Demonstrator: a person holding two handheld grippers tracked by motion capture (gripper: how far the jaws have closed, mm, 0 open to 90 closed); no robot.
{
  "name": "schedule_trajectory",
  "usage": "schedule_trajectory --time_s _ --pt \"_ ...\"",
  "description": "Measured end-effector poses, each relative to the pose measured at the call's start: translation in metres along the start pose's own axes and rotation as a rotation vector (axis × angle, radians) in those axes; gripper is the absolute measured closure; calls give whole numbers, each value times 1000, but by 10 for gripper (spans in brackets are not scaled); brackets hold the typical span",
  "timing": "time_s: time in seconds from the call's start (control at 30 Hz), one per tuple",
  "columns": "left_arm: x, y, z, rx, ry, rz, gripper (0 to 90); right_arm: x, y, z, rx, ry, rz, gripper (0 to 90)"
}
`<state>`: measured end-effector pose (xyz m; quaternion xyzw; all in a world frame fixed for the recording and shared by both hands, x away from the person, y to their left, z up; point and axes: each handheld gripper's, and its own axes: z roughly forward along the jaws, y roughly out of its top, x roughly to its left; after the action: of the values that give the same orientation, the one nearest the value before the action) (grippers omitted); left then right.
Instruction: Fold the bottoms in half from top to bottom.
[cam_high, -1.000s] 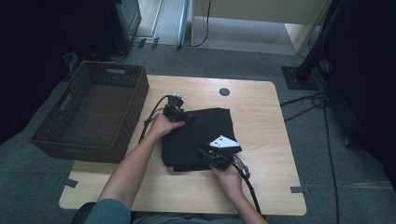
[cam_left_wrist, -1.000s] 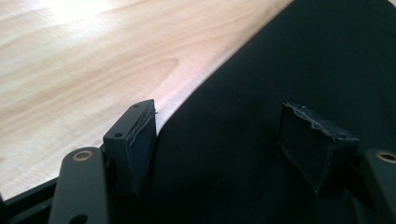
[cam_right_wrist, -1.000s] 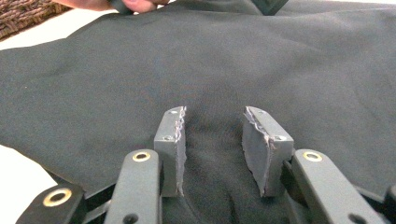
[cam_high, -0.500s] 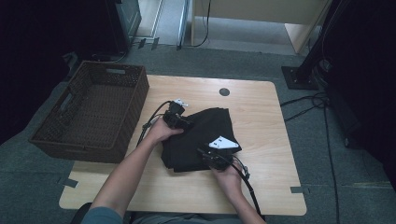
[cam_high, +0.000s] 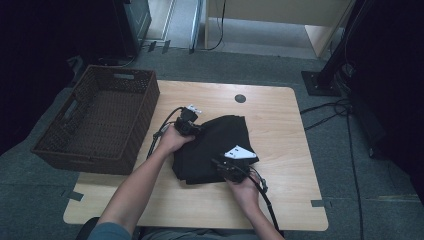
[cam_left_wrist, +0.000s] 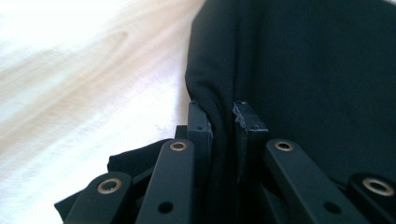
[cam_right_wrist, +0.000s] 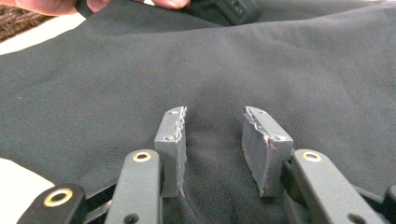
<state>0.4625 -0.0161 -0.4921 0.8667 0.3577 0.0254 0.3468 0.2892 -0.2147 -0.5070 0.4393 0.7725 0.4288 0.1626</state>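
**Inspector:** Reporting on the black cloth. Lying folded in several layers near the middle of the wooden table, just right of the brown wicker basket. Showing as a dark, matte, smooth fabric, roughly rectangular, with soft rounded folds along its edges.

**Clerk:** Noting any markings?

**Inspector:** Showing a small white label at the near right corner, beside the right gripper. Otherwise appearing plain black throughout.

**Clerk:** Recording the left tool's condition?

**Inspector:** Left gripper sitting at the cloth's far left corner, clamping a folded edge of the fabric. Jaws having just been closing, with a rounded ridge of cloth pinched between the pads in the left gripper view. Pale wood grain showing to the left of that fold.

**Clerk:** And the right tool?

**Inspector:** Resting on the cloth at its near edge, jaws standing apart. Grey pads pressing down on the flat fabric, with a gap between them and no fold caught; slight puckering of the surface there. Holding nothing. Left hand and its gripper appearing at the top of the right gripper view, at the cloth's opposite edge.
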Motion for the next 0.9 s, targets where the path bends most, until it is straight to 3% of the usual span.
schedule_trajectory --time_s 0.2,0.37,0.6,0.9 --pt "3 10 -10 -63 7 -18 795 3 9 -7 11 16 36 665" --pt "4 13 -18 -105 -3 -41 796 16 10 0 52 38 23 669" --pt "-2 18 -36 -149 10 -47 796 18 12 18 74 -9 -8 672" --pt "-33 17 -56 -211 -45 35 796 17 19 32 57 -34 -2 674"
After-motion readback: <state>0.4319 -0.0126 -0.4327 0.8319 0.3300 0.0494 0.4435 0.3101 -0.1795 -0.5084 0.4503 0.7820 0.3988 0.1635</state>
